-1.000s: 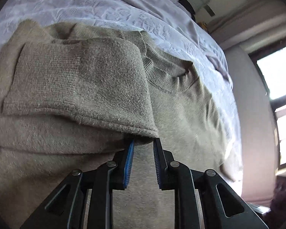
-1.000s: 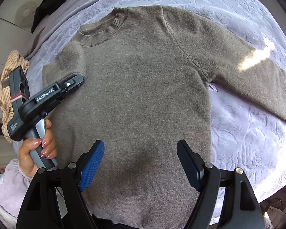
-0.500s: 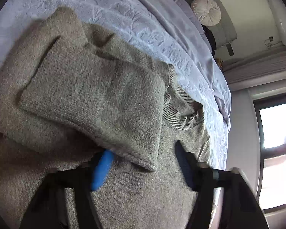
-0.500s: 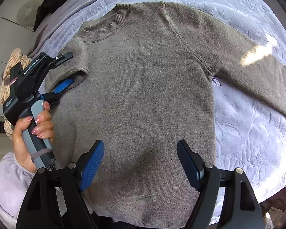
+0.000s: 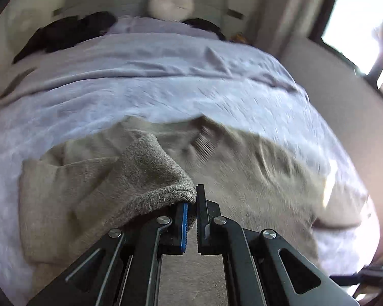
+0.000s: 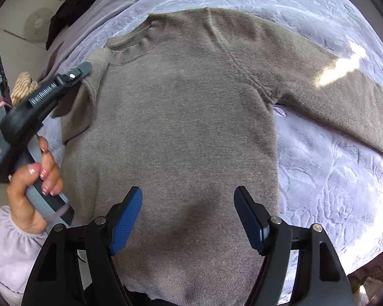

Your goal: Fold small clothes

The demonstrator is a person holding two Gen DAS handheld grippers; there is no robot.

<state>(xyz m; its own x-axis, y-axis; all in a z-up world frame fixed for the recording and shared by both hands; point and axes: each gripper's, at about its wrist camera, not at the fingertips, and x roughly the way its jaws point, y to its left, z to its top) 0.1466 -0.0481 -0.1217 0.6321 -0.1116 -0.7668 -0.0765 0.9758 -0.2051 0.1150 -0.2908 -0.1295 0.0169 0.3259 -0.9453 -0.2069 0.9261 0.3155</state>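
Note:
A grey-brown knitted sweater (image 6: pixel 186 127) lies face up on the bed, its right-hand sleeve (image 6: pixel 332 89) spread out to the side. My left gripper (image 5: pixel 191 199) is shut on the cuff of the other sleeve (image 5: pixel 150 173) and holds it raised above the sweater's body (image 5: pixel 242 168). From the right wrist view the left gripper (image 6: pixel 85 67) is at the sweater's shoulder, held by a hand (image 6: pixel 35 186). My right gripper (image 6: pixel 189 196) hovers over the lower body of the sweater, its jaws wide and closing a little, nothing pressed between them.
A lavender quilted cover (image 6: pixel 332 178) spreads over the bed around the sweater. Dark clothes (image 5: pixel 69 30) and a round cushion (image 5: pixel 171 3) lie by the headboard. A striped garment (image 6: pixel 23 86) sits off the left edge. A bright window (image 5: pixel 357 12) is on the right.
The left gripper opened around the folded sleeve's cuff, shut on it and lifted it, swinging up toward the headboard. The right gripper stayed in place.

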